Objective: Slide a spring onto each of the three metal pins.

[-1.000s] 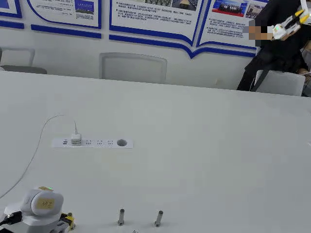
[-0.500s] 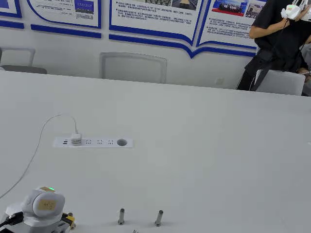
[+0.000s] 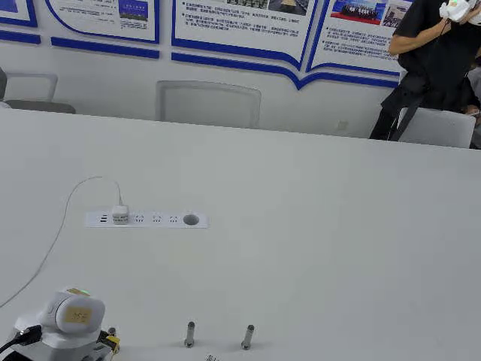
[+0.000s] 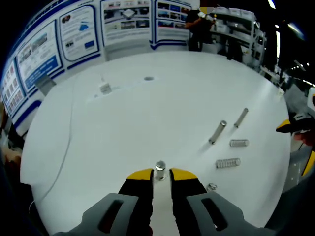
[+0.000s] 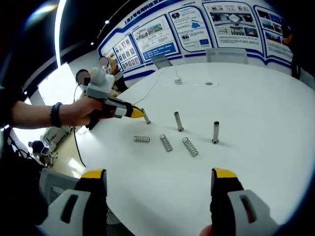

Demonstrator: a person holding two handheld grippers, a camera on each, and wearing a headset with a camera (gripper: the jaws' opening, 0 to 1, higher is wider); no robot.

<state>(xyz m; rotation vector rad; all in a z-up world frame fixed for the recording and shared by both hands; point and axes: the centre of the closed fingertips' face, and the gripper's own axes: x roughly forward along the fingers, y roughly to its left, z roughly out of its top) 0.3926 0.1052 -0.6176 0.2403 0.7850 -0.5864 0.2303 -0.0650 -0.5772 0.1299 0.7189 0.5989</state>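
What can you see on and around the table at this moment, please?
metal pin: three, silver, upright in a row on the table.
spring: three, silver, lying loose beside the pins.
table: one, white.
power strip: one, white, mid-table, with a white plug and cable.
chair: three, pale grey, behind the table.
posters: several, blue and white, on the wall.
person: one, in black, beyond the far right corner.
left gripper: yellow-tipped, shut on the end metal pin.
right gripper: yellow-tipped, open, near the table edge.
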